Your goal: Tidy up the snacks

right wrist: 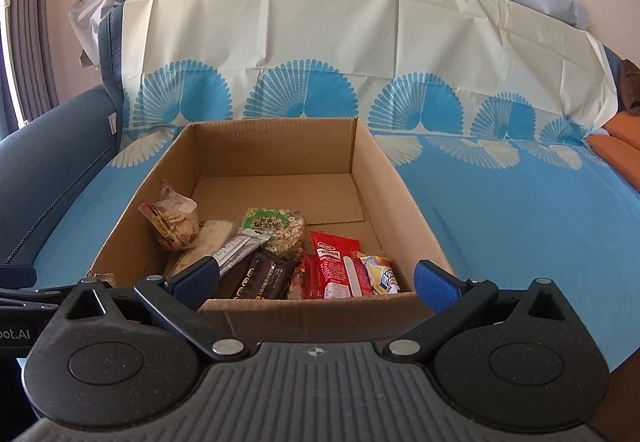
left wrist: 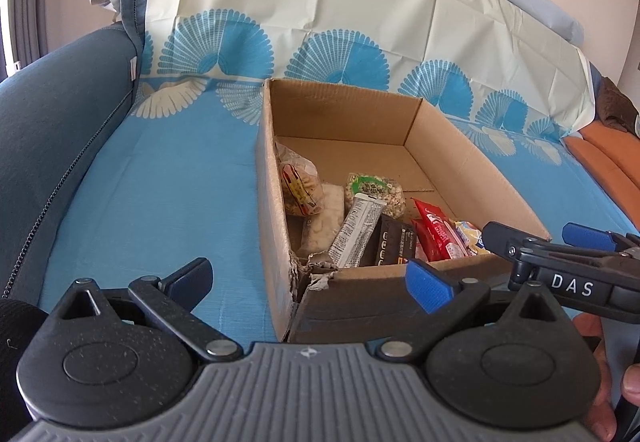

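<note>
Both grippers, left gripper and right gripper, hover at the cardboard box's near wall, jaws spread wide, holding nothing. Snacks (red packet, dark bar) crowd its near end, so probably between picks; next needs a reach inside.

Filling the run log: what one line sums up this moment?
left gripper open, empty | right gripper open, empty | snacks in cardboard box | none held

Ahead of the blue-padded right gripper sits a brown cardboard box. Inside, a red packet lies beside a dark brown one. The cover beneath is blue with cream fan motifs.
</note>
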`<state>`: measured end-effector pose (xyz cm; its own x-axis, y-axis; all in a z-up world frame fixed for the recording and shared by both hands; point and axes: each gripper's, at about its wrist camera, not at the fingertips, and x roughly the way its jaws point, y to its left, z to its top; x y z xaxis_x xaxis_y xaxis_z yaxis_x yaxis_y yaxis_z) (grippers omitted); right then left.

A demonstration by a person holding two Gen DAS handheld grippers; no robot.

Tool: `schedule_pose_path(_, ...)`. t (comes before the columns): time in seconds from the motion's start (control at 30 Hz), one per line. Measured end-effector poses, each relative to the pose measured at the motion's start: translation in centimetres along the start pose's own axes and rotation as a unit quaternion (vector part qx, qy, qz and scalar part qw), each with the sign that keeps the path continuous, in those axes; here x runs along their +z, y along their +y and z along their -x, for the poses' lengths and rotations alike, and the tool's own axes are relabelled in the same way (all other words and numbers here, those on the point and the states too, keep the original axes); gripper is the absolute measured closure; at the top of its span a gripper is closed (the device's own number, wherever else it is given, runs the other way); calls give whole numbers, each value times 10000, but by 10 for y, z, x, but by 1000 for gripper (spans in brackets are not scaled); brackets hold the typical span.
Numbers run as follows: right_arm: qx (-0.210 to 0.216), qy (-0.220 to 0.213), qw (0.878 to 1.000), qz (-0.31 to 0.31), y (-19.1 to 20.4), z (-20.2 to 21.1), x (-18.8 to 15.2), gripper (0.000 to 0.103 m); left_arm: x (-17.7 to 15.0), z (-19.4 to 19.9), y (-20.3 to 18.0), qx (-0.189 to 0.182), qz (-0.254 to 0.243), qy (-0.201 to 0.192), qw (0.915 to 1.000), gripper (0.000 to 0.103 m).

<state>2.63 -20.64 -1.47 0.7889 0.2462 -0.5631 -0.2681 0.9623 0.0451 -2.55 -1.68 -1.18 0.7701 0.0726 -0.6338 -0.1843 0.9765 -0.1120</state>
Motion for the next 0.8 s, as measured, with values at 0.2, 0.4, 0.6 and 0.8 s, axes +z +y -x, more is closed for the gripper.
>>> schedule_pose_path(0.2, 8, 1, 10000, -41, -1, 0, 1, 1, 0, -1, -1, -12, -8, 9, 10000, 0)
schedule_pose_path(0.4, 6, -12, 10000, 3, 0, 0, 0, 1, -1, -1, -1, -16, -14, -7, 10000, 0)
schedule_pose_path(0.6, 0, -15, 10000, 14, 1, 0, 0, 1, -1, -1, -1, -34, -21, -29, 10000, 0)
schedule_pose_path(0.8, -5, -18, 10000, 60, 2, 1, 0, 1, 0, 0, -2, -58, -16, -47, 10000, 0)
